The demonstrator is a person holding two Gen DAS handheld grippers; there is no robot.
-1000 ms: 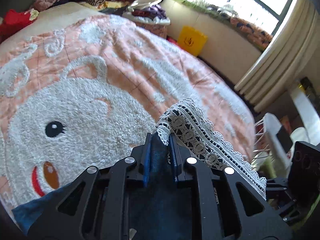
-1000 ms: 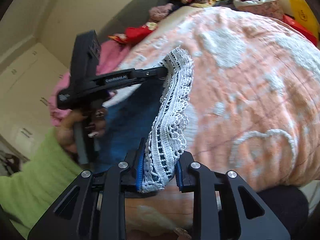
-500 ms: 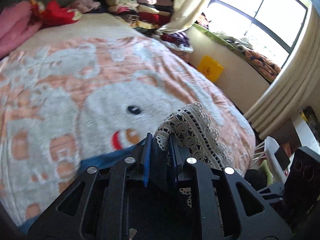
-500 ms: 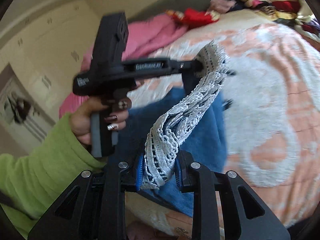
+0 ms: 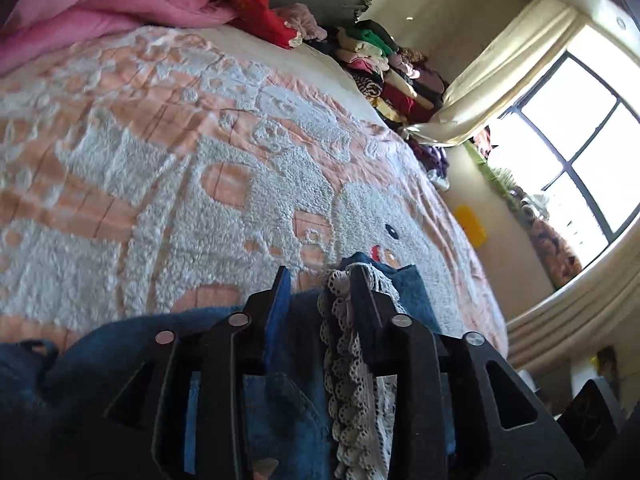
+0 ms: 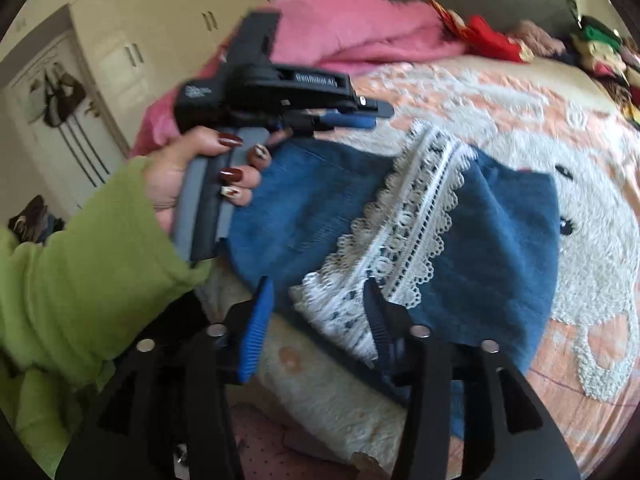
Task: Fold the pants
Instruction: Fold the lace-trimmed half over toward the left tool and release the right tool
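Both grippers had just been opening, and the blue denim pants [image 6: 492, 240] lay on the peach-and-white bedspread [image 6: 560, 92], near its front edge. The right gripper [image 6: 320, 308] stood with jaws apart over the white lace trim [image 6: 412, 216]; the lace ran between its fingers with neither pad pressing it. The left gripper [image 5: 320, 284], held by a hand [image 6: 188, 176] in a green sleeve [image 6: 80, 272], hovered just above the denim with its jaws parted too (in its own view lace and denim sat loose between the blue pads). Pink bedding [image 6: 360, 28] was heaped behind.
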